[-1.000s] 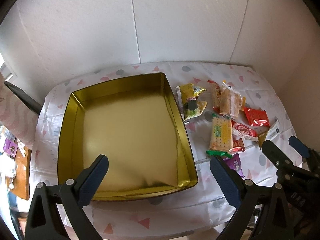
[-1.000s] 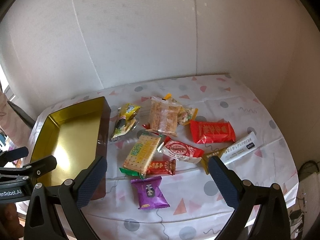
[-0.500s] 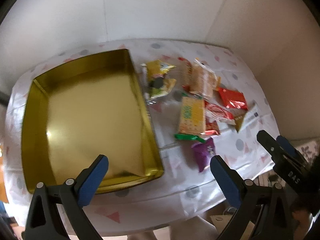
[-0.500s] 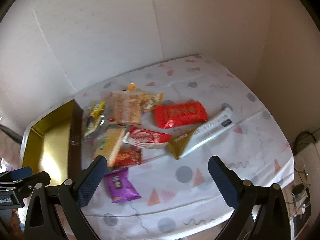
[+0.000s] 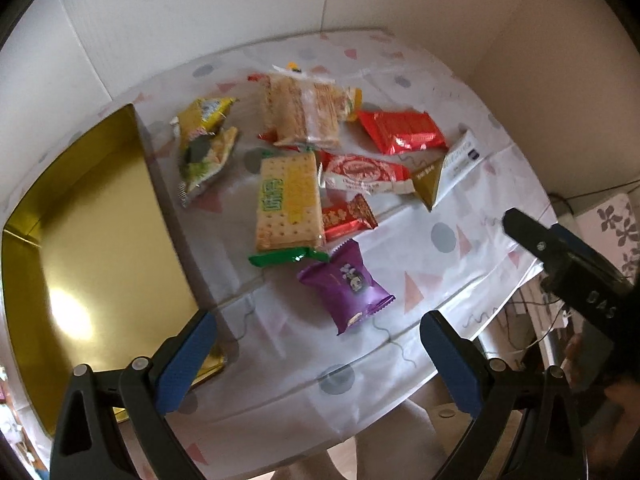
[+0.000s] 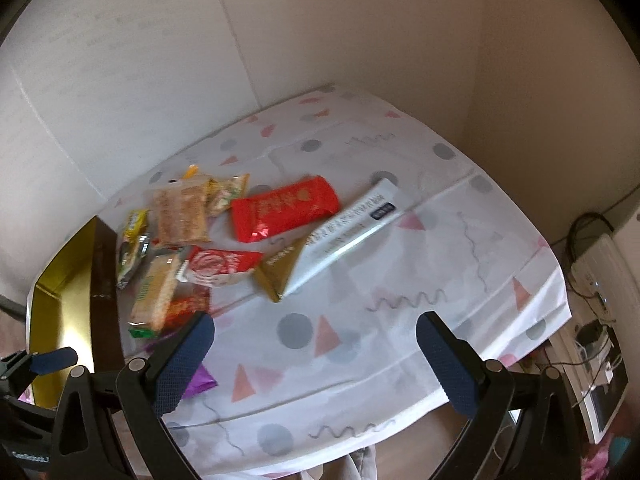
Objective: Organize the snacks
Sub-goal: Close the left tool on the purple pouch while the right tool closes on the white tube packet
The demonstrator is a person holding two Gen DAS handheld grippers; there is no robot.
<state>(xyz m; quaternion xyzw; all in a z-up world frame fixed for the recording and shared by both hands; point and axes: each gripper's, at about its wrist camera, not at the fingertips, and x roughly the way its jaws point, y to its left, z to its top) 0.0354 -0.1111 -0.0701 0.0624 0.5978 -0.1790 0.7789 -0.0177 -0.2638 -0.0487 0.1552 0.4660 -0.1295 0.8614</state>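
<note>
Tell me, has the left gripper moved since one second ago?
Yes. The left gripper swung right, from over the gold tray toward the purple packet.

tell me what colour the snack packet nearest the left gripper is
Purple packet, clearest in the left wrist view.

Snack pile crowding the table middle, gold tray filling its left edge, right side and near edge open cloth, wall blocking the far edge

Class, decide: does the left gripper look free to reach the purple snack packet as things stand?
Probably yes. The left gripper is open above the table, and the purple snack packet lies alone ahead of its fingers, nothing covering it.
</note>
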